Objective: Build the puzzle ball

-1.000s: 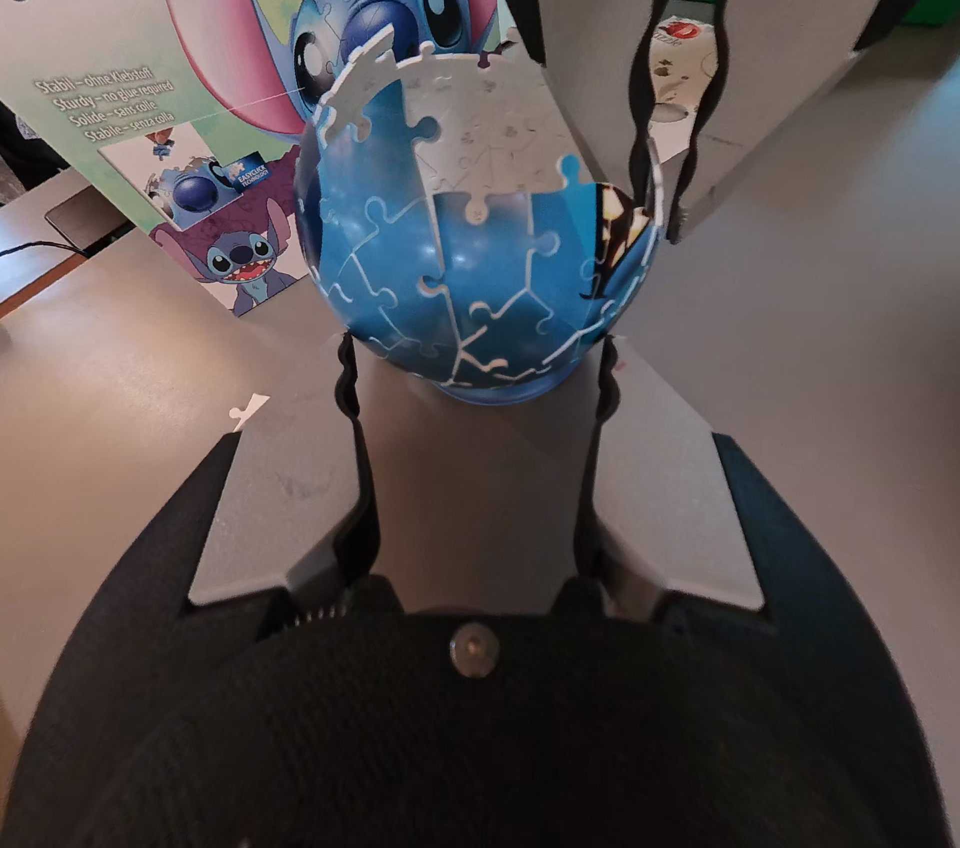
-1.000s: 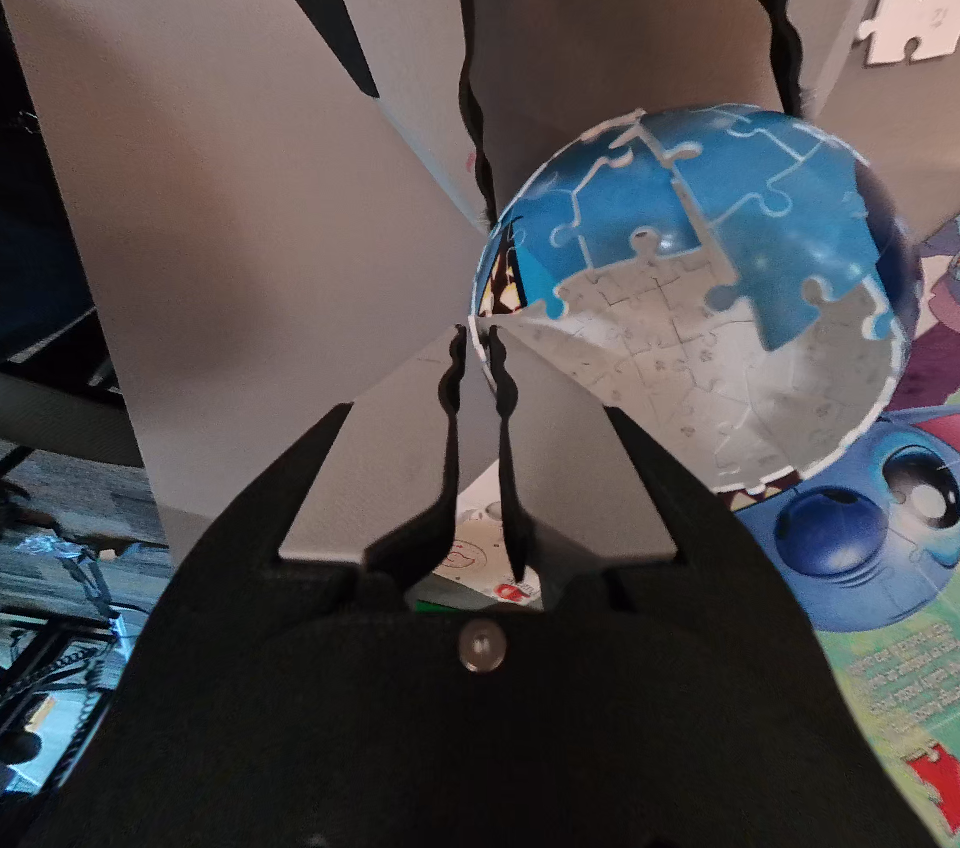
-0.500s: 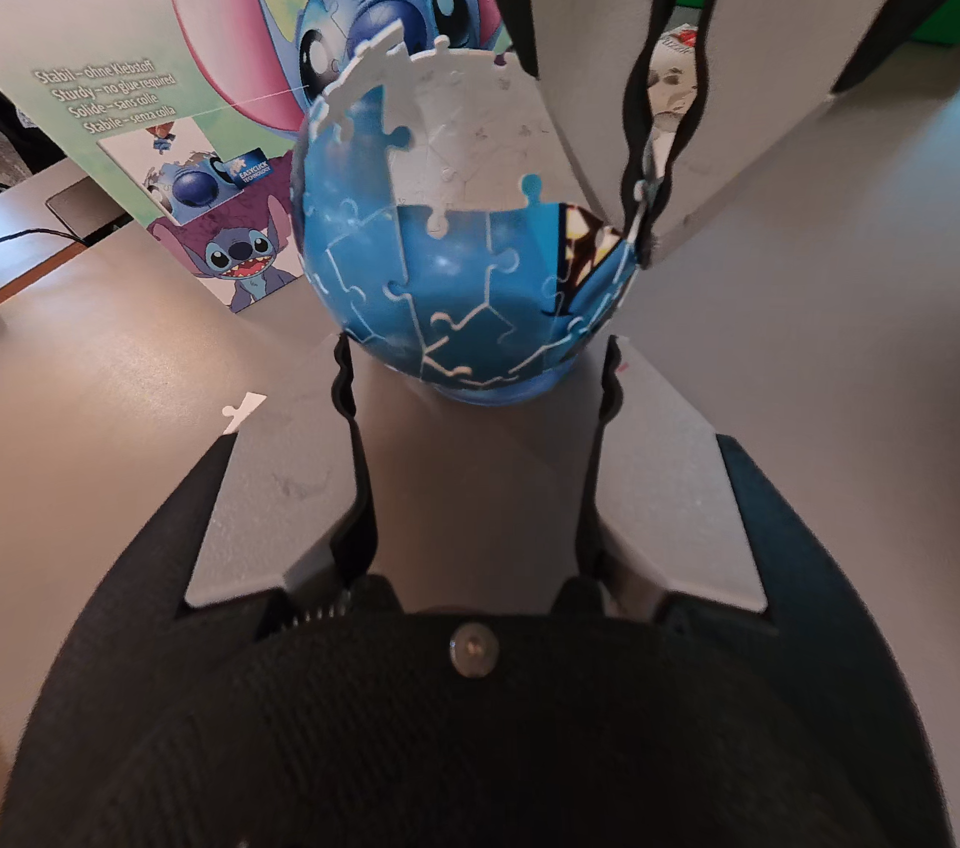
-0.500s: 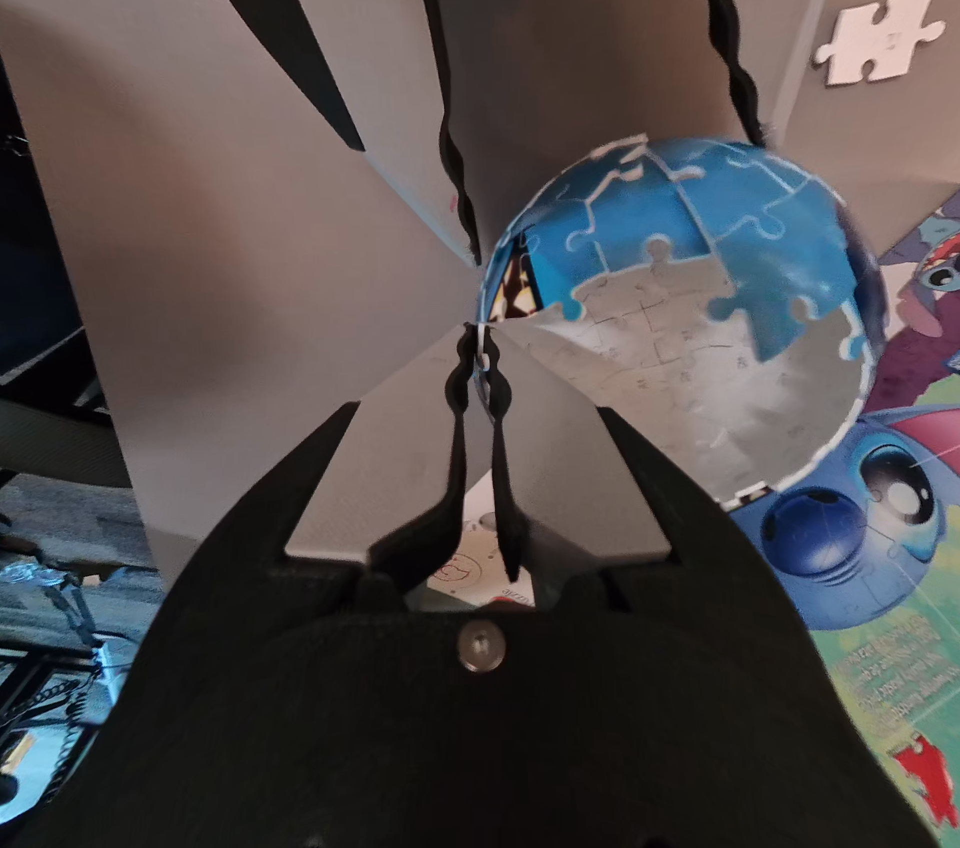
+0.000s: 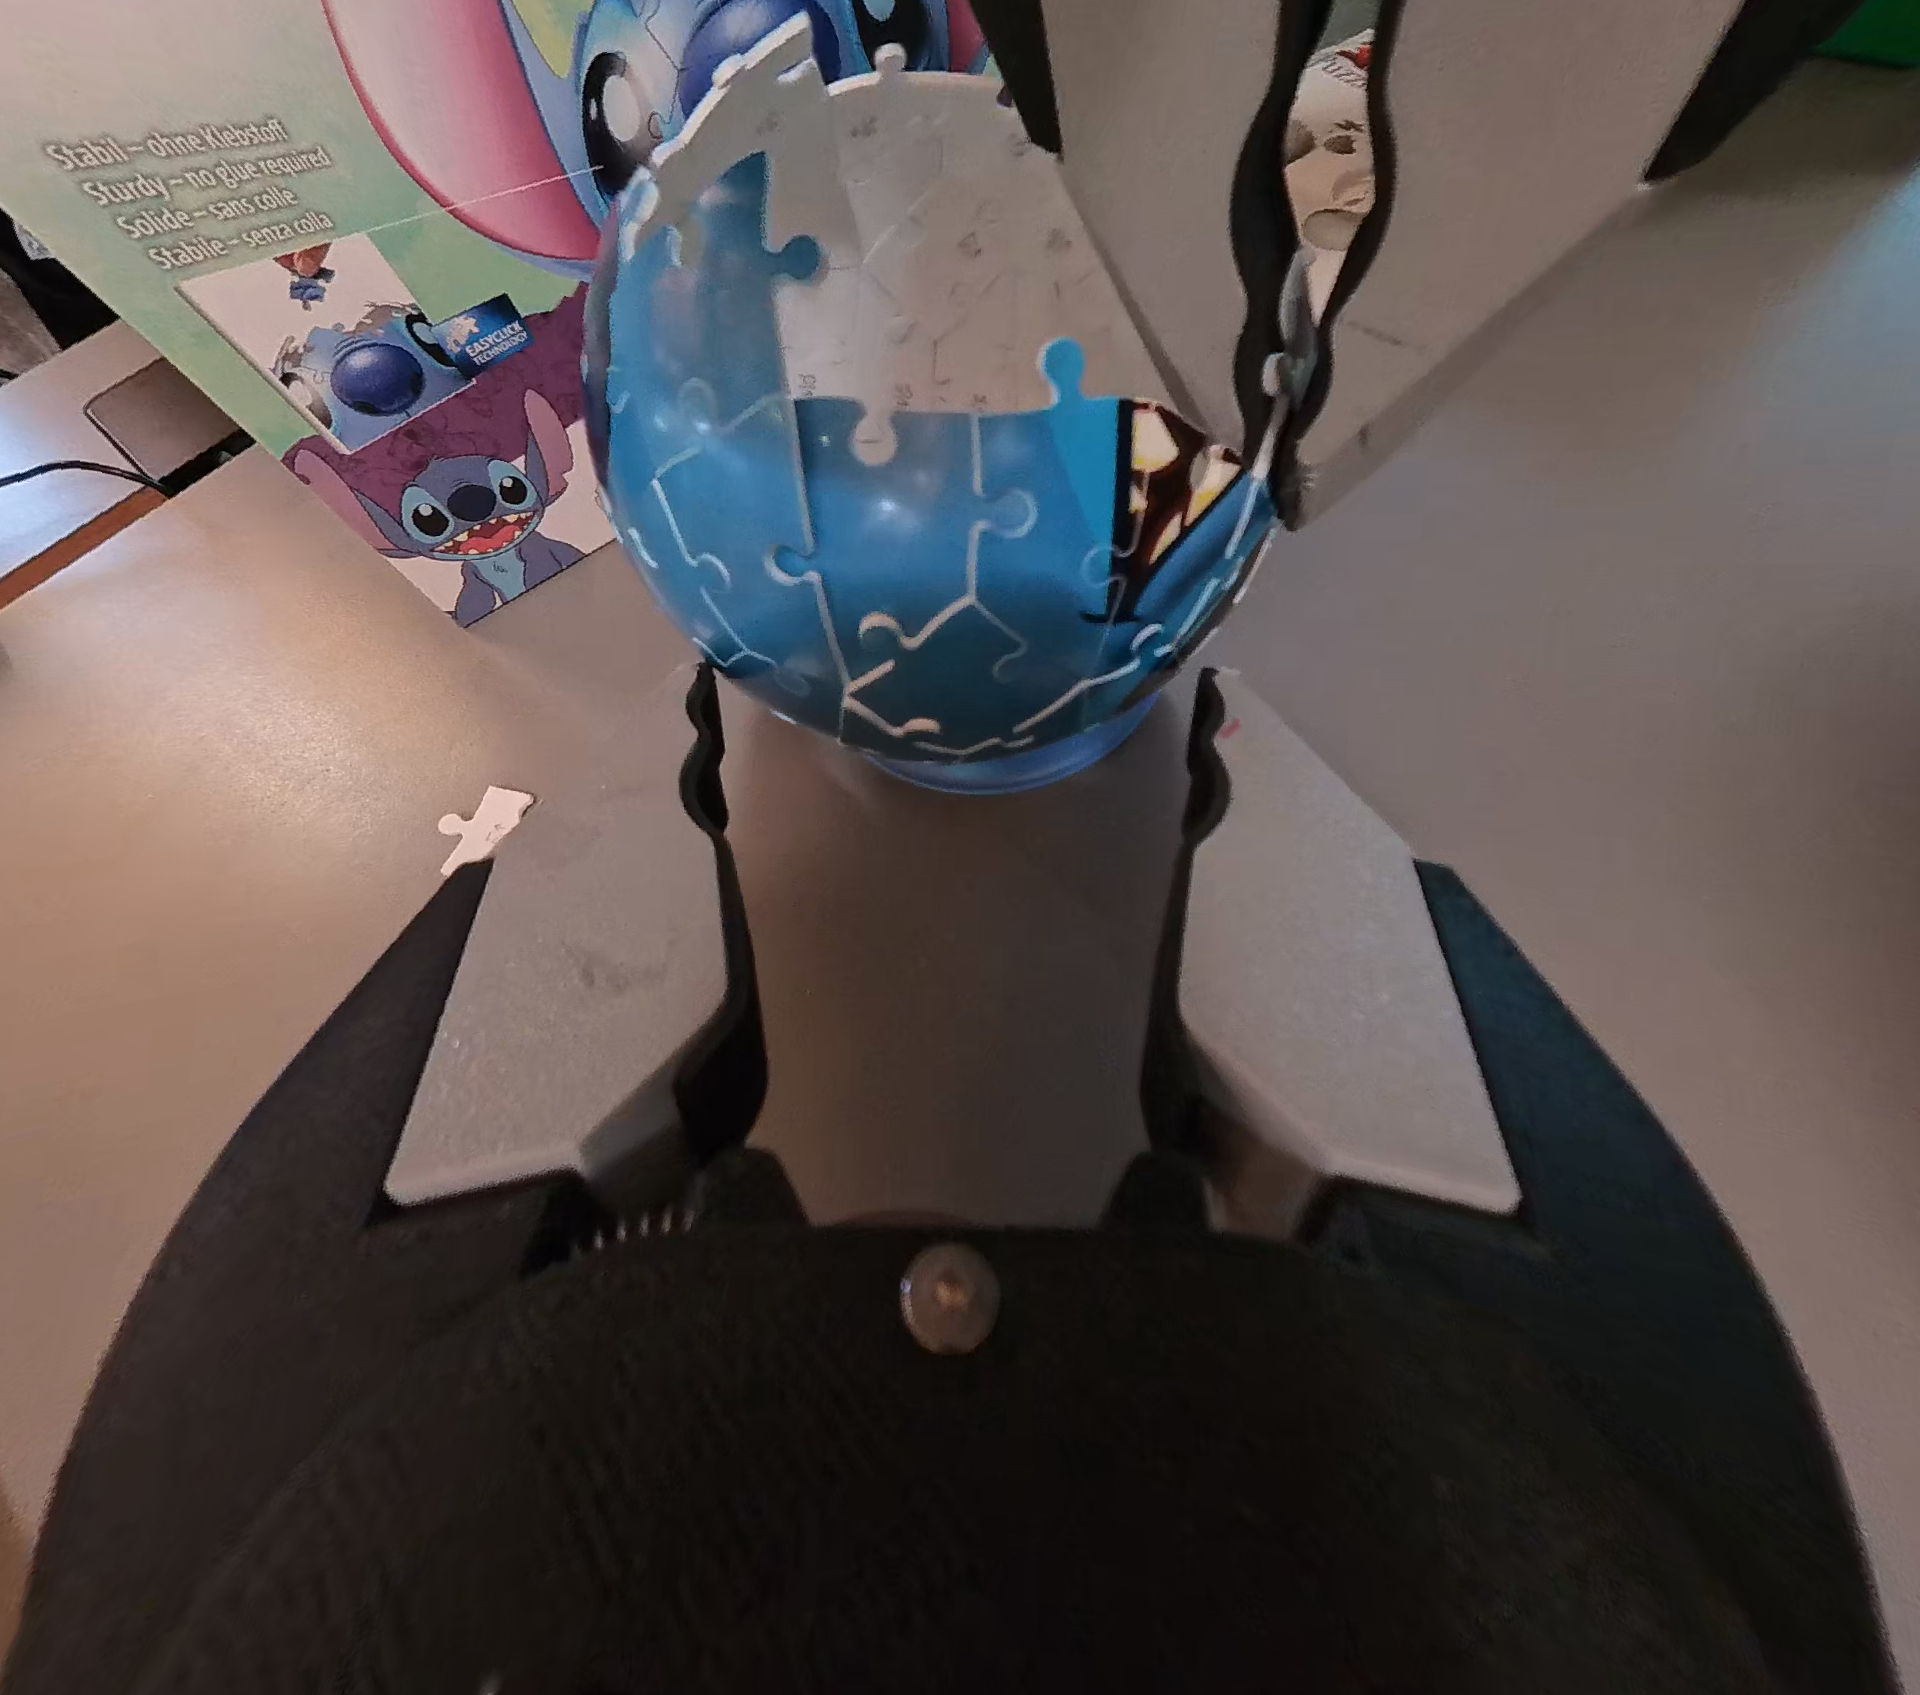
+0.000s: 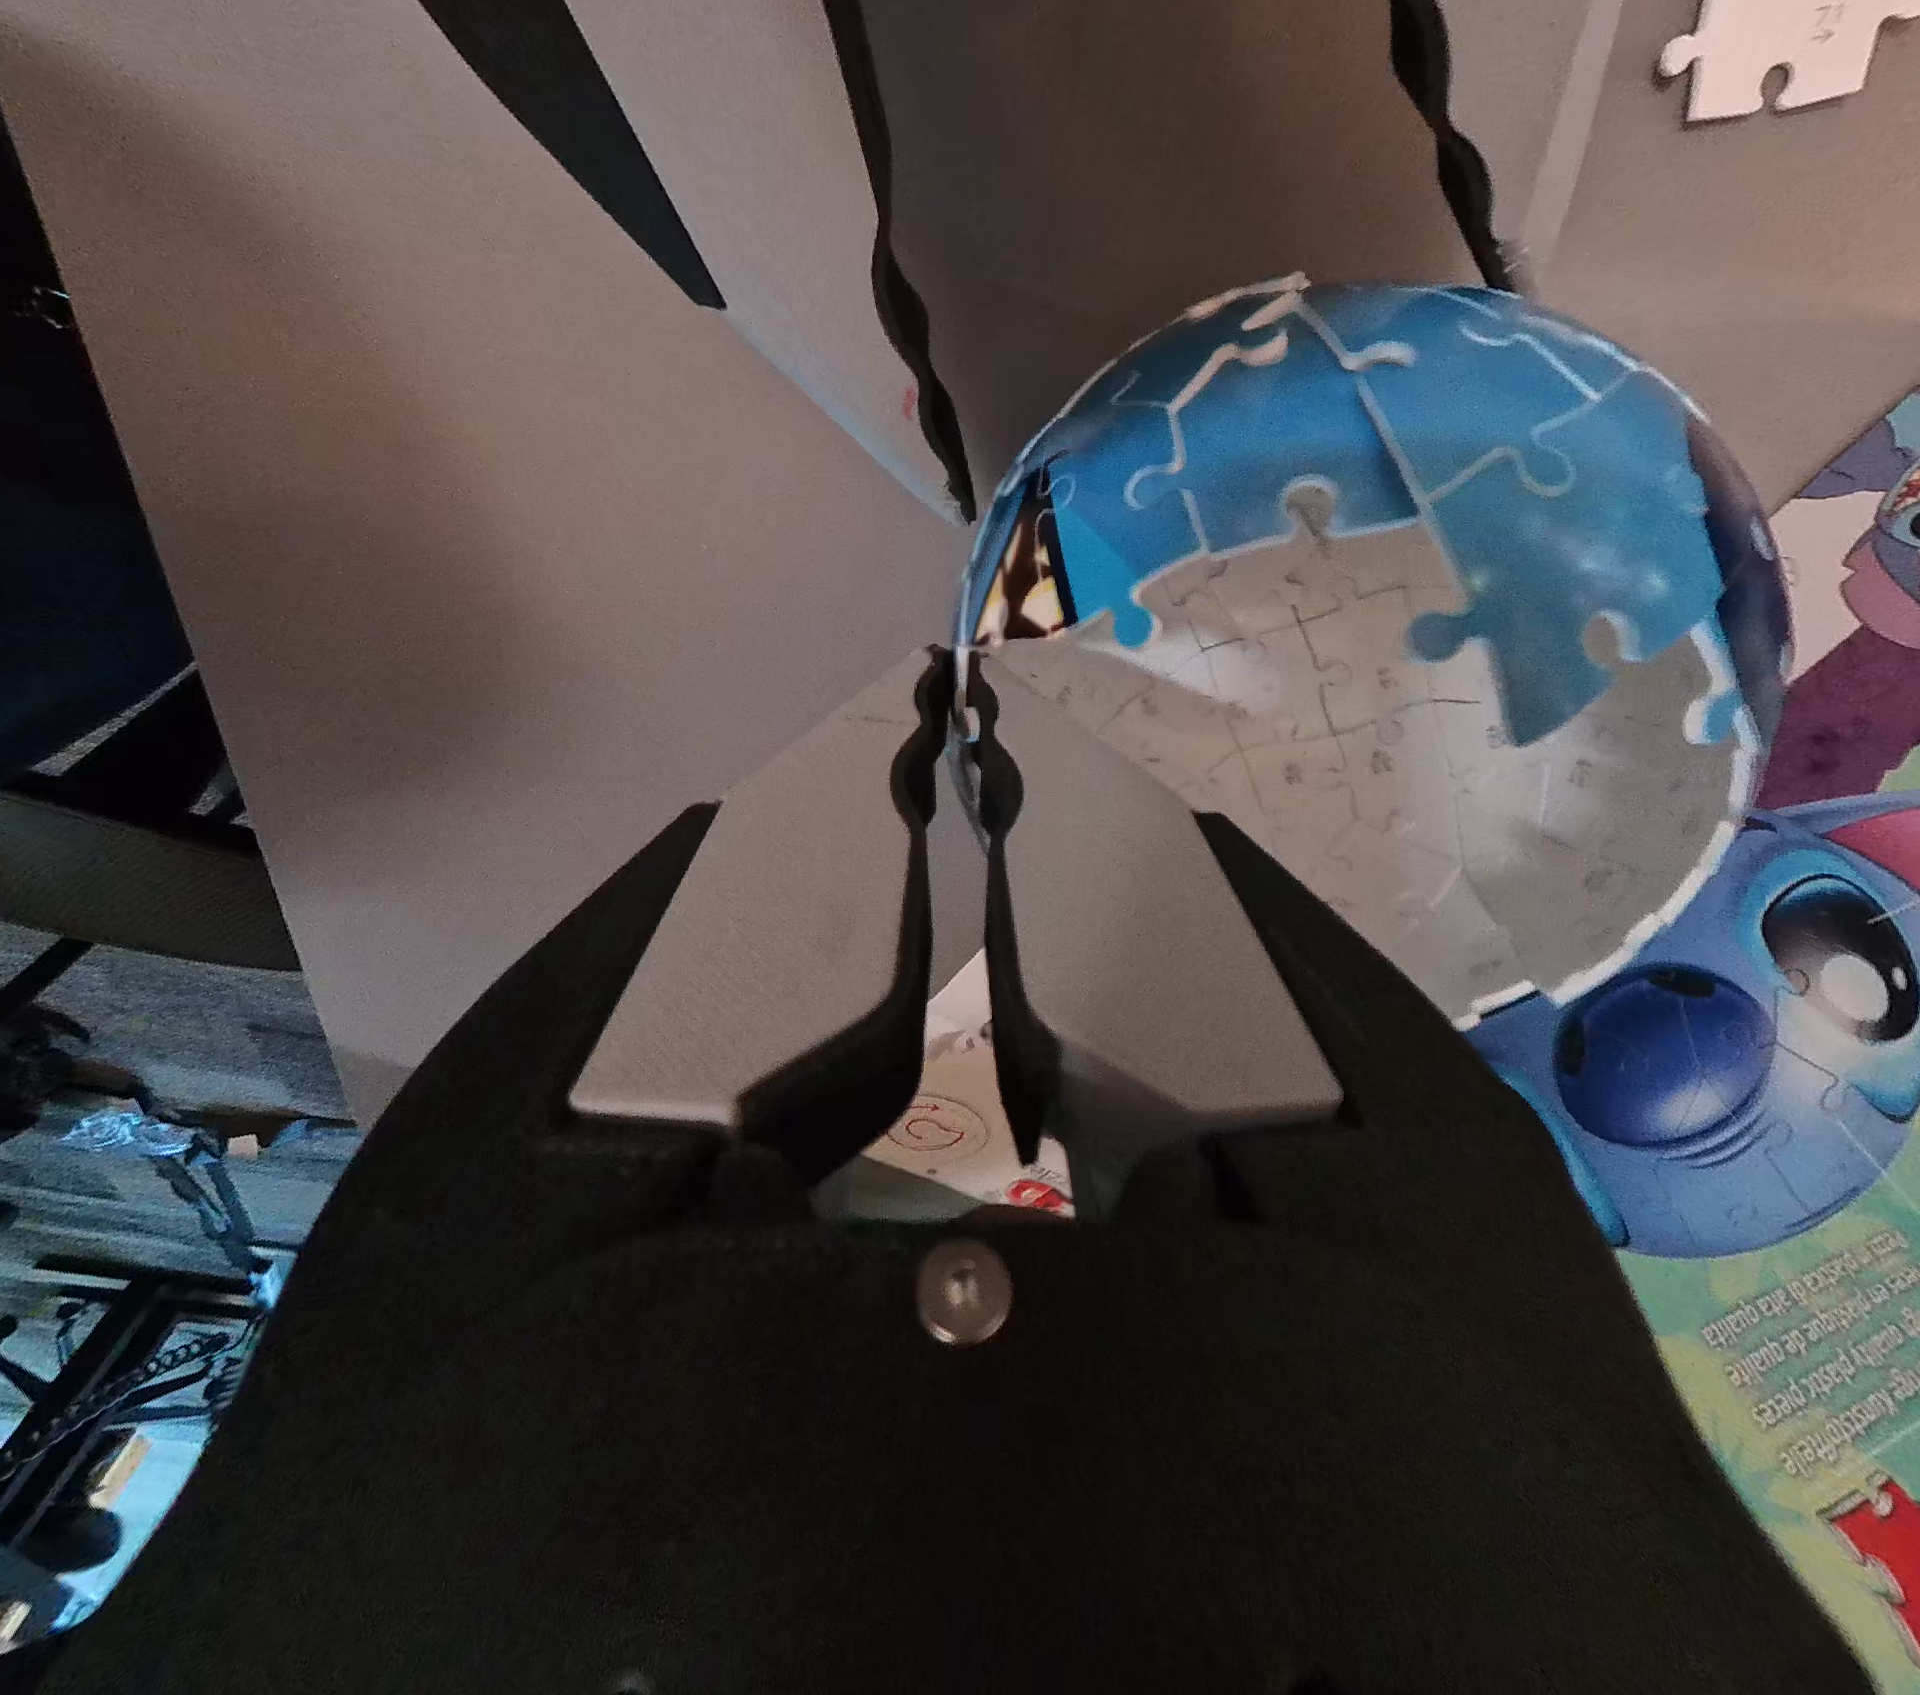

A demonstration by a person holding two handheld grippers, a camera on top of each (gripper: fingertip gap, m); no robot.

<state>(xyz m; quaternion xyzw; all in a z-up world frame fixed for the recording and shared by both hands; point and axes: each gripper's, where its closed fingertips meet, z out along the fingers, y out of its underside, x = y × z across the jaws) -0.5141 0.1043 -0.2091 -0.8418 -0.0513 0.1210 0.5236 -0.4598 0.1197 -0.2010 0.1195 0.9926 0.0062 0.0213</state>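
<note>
The puzzle ball (image 5: 914,544) is a half-built blue shell with a white inside, and it stands on a clear blue ring on the table. It also shows in the right wrist view (image 6: 1403,565). My left gripper (image 5: 951,710) is open and empty, with its fingertips just short of the ball's base on either side; the right wrist view shows it (image 6: 1226,388) beyond the ball. My right gripper (image 6: 961,695) is shut on a thin puzzle piece (image 6: 974,778) held edge-on at the shell's open rim, beside a dark patterned patch. I cannot tell whether the piece is joined to the rim. The right gripper (image 5: 1283,492) reaches in from the top right.
The puzzle's box (image 5: 343,211) stands upright just behind the ball and also shows in the right wrist view (image 6: 1766,1074). One loose white piece (image 5: 483,824) lies on the grey table left of my left gripper, and it also shows in the right wrist view (image 6: 1808,24). A white printed sheet (image 5: 1335,159) lies behind the right gripper.
My right gripper's fingers have closed from a small gap onto the piece at the rim. The ball has turned slightly. The left gripper stays open at the ball's base.
</note>
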